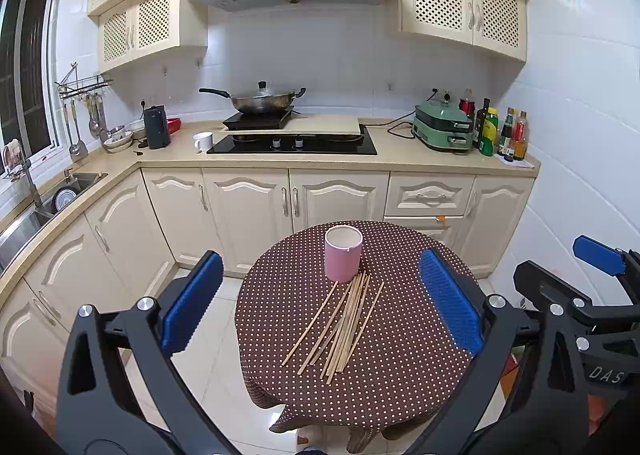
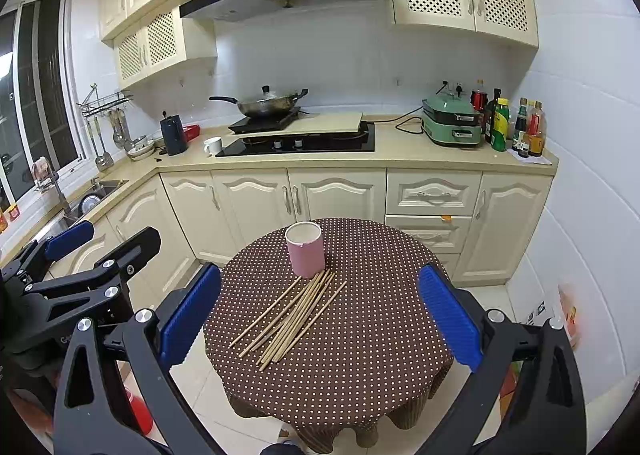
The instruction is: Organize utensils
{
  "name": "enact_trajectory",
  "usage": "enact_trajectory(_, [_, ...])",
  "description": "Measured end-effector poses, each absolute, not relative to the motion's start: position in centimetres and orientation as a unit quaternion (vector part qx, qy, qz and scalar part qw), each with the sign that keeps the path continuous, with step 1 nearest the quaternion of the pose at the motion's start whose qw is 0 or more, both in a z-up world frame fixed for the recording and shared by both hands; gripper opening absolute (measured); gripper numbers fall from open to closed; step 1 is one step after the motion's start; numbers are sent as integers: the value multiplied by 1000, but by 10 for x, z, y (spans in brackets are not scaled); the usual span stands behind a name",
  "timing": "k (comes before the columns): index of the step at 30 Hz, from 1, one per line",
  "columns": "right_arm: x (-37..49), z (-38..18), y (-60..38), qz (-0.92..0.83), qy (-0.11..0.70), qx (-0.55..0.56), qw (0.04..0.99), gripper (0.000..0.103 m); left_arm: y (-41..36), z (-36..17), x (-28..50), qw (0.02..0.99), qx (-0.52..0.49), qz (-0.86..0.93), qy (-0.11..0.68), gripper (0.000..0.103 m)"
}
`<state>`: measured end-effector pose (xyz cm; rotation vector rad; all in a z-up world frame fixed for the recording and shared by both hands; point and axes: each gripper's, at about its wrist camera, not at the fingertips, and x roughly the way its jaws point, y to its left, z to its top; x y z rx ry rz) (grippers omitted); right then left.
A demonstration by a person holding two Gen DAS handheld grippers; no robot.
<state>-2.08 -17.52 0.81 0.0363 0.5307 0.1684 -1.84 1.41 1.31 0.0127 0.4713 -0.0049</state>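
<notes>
Several wooden chopsticks (image 1: 342, 325) lie in a loose fan on a round table with a brown dotted cloth (image 1: 400, 375). An empty pink cylindrical holder (image 1: 343, 258) stands upright just behind their far tips. My left gripper (image 1: 322, 299) is open and empty, held above and in front of the table. In the right wrist view the chopsticks (image 2: 292, 319), the holder (image 2: 305, 249) and the table (image 2: 380, 355) show again. My right gripper (image 2: 320, 303) is open and empty, also back from the table. Each gripper shows at the edge of the other's view.
Cream kitchen cabinets (image 1: 336, 199) and a counter with a black hob (image 1: 292, 145) run behind the table. A wok (image 1: 260, 99), a green cooker (image 1: 442, 127) and bottles (image 1: 500, 131) stand on the counter. A sink (image 1: 48, 199) is at the left. White floor tiles surround the table.
</notes>
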Motion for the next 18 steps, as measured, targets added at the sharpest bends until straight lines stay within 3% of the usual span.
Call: enact_trajectory(18, [-23,5,-176,89,265,19,960,95,16,16,-22,975,16,1,223,96])
